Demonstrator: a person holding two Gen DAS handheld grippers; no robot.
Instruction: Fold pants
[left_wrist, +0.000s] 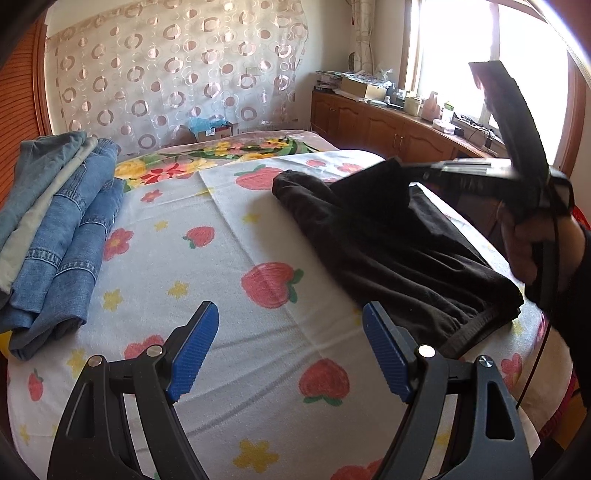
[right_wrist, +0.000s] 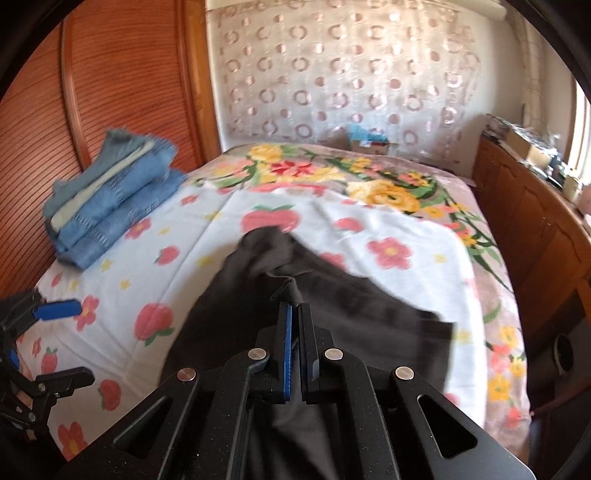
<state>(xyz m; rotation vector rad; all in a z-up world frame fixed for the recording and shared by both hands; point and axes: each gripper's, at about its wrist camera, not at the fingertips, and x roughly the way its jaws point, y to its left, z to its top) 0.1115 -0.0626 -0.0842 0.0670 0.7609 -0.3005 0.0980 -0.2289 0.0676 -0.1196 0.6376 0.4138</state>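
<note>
The black pants (left_wrist: 399, 243) lie on the bed (left_wrist: 236, 280), over a white cover printed with strawberries and small flowers. In the left wrist view they fill the area from about 1 to 4 o'clock, their long axis running from a leg end near 12 o'clock down to the gathered elastic waistband (left_wrist: 476, 328) at about 4 o'clock, so the waist points toward the near right edge of the bed. The cloth is partly doubled over and wrinkled near the waist.

The right gripper (right_wrist: 294, 317) has its fingers clenched on a fold of the pants (right_wrist: 332, 295); a small tuft of black fabric sticks up from between the blue pads (right_wrist: 288, 350). In the left wrist view the same gripper (left_wrist: 413, 171) comes in from 2 o'clock, lifting that edge slightly above the rest of the garment, which hangs in a slack slope down to the bed.

The left gripper (left_wrist: 290, 350) is released, its blue-padded fingers (left_wrist: 195, 350) spread wide and holding nothing, hovering over the bare cover just beside the waistband at 6 o'clock.

A stack of folded jeans (left_wrist: 55, 221) sits at 9 o'clock, well apart from the pants. A patterned curtain (left_wrist: 177, 74) hangs at 12 o'clock, and wooden cabinets (left_wrist: 388, 125) run along at 2 o'clock
</note>
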